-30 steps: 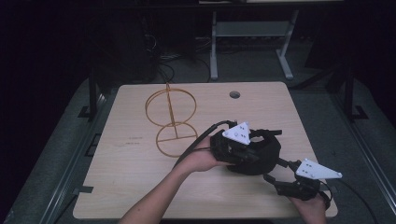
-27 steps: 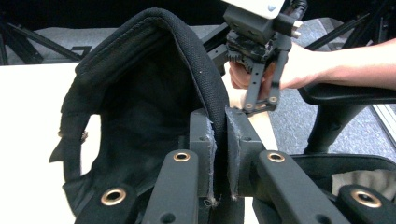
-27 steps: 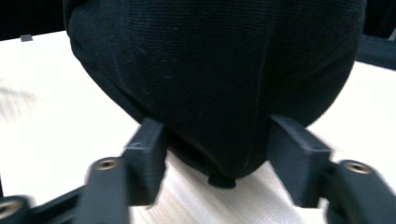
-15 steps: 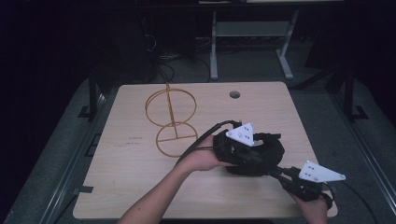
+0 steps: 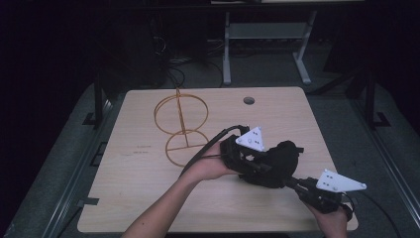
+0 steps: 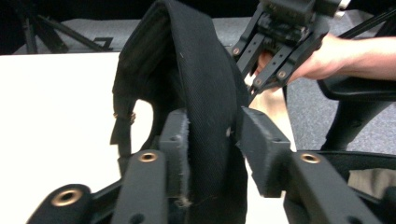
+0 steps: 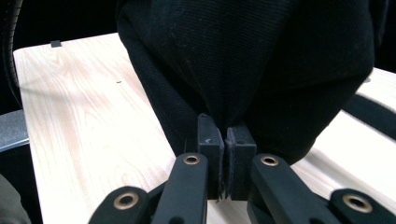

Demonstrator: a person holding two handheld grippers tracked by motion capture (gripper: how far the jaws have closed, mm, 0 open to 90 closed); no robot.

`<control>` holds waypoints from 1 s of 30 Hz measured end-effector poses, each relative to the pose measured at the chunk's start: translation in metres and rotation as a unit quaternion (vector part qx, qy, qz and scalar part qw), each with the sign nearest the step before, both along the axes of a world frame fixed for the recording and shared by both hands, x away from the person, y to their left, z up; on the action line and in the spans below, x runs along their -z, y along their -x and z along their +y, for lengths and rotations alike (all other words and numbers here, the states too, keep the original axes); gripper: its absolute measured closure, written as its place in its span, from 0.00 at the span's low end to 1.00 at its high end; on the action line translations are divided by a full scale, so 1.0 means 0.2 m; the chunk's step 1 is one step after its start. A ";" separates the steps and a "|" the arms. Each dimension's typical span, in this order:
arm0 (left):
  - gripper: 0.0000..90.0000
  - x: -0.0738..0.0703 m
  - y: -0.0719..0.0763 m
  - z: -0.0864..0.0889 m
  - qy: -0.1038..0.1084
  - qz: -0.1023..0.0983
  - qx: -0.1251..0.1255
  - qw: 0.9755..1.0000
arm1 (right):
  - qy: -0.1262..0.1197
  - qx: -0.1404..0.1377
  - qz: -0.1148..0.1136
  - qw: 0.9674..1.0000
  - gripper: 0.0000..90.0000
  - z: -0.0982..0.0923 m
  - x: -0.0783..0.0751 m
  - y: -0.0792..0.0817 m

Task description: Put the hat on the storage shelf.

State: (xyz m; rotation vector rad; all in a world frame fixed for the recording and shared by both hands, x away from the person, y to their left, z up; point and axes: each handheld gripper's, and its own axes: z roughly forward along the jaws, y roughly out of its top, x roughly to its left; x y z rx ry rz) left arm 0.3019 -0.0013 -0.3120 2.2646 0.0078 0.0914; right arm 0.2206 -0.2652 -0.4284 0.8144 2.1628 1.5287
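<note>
At the left of the wooden table (image 5: 148, 198) stands a gold wire stand (image 5: 181, 126), two rings on an upright rod, apart from the work and in the same spot as in the earlier frames. To its right, the left gripper (image 5: 257, 161) sits over the near-right part of the table with a black fabric cap (image 5: 280, 163) bunched against it. Its jaws have just been opening: in the left gripper view a fold of the cap (image 6: 205, 107) runs up between the two pads, lying against the left-hand one while the right-hand pad stands off with a gap, so the grip there is loosened rather than clamped. Farther right, at the table's near corner, the right gripper (image 5: 297, 184) has just been closing, and in the right gripper view its pads are pinched tight on a thin edge of the cap (image 7: 252, 60), whose bulk rises in front of the jaws. Against the frame a second back, the hold has passed from the left tool to the right, while both hands sit in much the same place. I judge this a regrasp, freeing the left gripper to take the cap elsewhere.
</note>
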 end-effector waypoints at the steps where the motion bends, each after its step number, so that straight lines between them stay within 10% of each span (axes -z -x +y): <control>1: 0.63 0.00 0.00 0.00 -0.001 0.002 -0.004 1.000 | 0.000 0.001 -0.001 1.000 0.97 0.00 0.00 0.00; 30: 0.48 0.14 0.01 0.35 0.005 0.002 -0.090 0.996 | 0.031 -0.003 -0.027 0.999 0.97 -0.09 -0.17 -0.05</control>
